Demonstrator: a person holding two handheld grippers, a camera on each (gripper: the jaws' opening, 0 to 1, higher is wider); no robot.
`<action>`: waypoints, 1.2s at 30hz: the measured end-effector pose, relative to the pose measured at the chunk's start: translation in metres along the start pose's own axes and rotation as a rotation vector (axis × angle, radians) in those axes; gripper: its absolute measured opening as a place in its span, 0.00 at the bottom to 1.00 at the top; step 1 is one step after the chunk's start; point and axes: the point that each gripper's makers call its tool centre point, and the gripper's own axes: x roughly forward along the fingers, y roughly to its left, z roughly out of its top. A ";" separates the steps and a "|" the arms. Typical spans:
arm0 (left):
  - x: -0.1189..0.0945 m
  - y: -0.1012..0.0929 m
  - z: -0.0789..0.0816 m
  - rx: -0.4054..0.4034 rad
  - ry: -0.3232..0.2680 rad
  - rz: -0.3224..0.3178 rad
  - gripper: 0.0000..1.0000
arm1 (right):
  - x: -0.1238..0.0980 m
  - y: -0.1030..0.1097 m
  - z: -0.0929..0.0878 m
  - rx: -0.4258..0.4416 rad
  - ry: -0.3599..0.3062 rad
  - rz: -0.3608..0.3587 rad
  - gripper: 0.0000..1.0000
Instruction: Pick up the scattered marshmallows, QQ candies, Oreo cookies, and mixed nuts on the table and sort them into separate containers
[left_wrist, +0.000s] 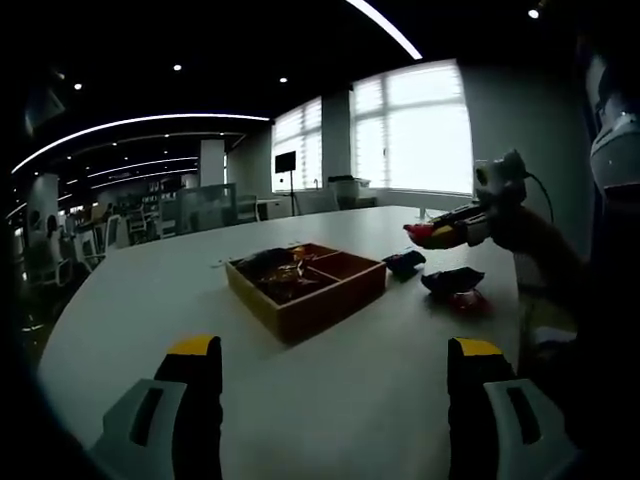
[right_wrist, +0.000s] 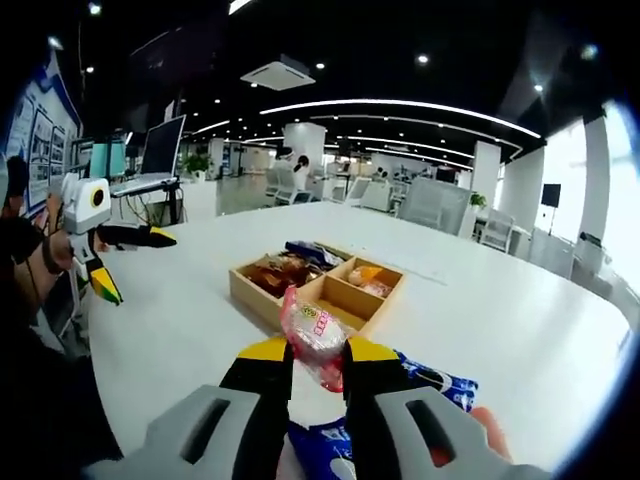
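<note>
Pink-and-clear packet: a small candy packet (right_wrist: 314, 335) sits low centre in the right gripper view, pinched between the yellow-tipped jaws of the right gripper (right_wrist: 317, 362).
Right jaws: clamped together on that packet; in the left gripper view the same gripper (left_wrist: 440, 233) appears at centre right, reddish wrapper at its tips, held above the table.
Blue packets: glossy blue snack packets (right_wrist: 435, 377) lie on the table just beyond and under the right jaws, at the lower middle of the right gripper view.
Dark wrappers: in the left gripper view, a dark blue packet (left_wrist: 404, 262) and a dark wrapper with red (left_wrist: 455, 283) lie right of the tray, close together.
Wooden tray: a four-compartment box (right_wrist: 340, 300) stands mid-table; three sections hold wrapped snacks, orange, brown and blue, and the near right one looks bare.
Left jaws: the left gripper (left_wrist: 335, 365) has its yellow tips well apart at the bottom of its own view, nothing between them; in the right gripper view it hangs at the left edge (right_wrist: 128, 262), jaws spread.
Surface: a broad white table (right_wrist: 530, 320), smooth and matte.
Room: open-plan office, dark ceiling with curved light strips (right_wrist: 400, 105), bright windows (left_wrist: 410, 130), desks, chairs and a monitor (right_wrist: 160, 148) in the background.
</note>
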 end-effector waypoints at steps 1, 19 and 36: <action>0.000 0.000 0.000 0.001 0.000 0.000 0.97 | -0.001 -0.001 0.000 0.004 -0.001 -0.001 0.15; -0.002 -0.001 0.002 0.004 0.000 0.002 0.97 | 0.001 -0.011 0.010 -0.006 -0.013 -0.012 0.16; -0.003 0.002 0.007 0.008 -0.014 0.007 0.97 | 0.014 -0.018 0.028 -0.017 -0.048 -0.020 0.16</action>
